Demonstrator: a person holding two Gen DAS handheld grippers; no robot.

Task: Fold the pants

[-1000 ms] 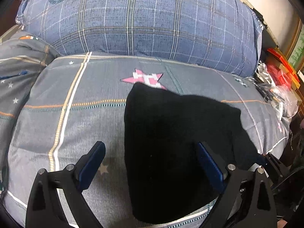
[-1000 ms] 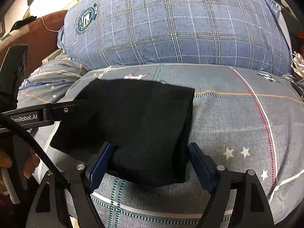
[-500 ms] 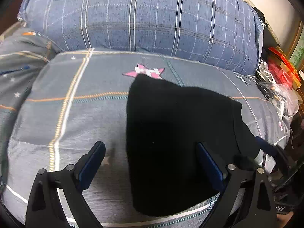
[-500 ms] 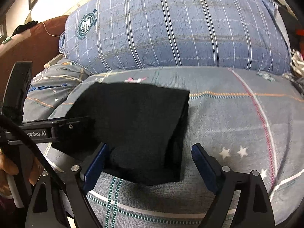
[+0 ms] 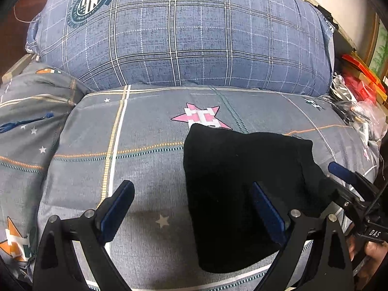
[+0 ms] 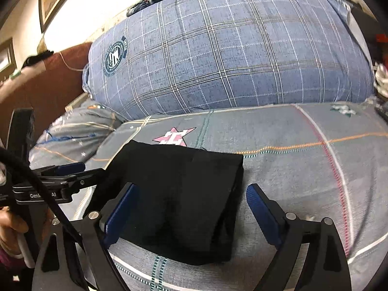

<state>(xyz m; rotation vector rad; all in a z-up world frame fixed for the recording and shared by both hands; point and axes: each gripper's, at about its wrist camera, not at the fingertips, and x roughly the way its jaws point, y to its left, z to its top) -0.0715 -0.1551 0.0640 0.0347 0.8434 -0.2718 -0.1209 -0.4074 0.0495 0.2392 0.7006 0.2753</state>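
Observation:
The black pants (image 5: 237, 189) lie folded into a compact block on the grey star-patterned quilt (image 5: 135, 145); they also show in the right wrist view (image 6: 184, 198). My left gripper (image 5: 191, 208) is open and empty, above the block's left edge, its right finger over the cloth. My right gripper (image 6: 191, 213) is open and empty, hovering over the near part of the block. The right gripper also shows at the right of the left wrist view (image 5: 349, 189); the left gripper shows at the left of the right wrist view (image 6: 65, 177).
A big blue plaid pillow (image 5: 189, 31) stands behind the quilt. A second grey quilt roll (image 5: 29, 116) lies at the left. Red boxes and plastic bags (image 5: 359, 97) crowd the right edge. A brown headboard (image 6: 43, 82) is at the far left.
Both grippers have lifted and drawn back from the folded pants. The right gripper no longer touches the cloth. The pants have stayed in place.

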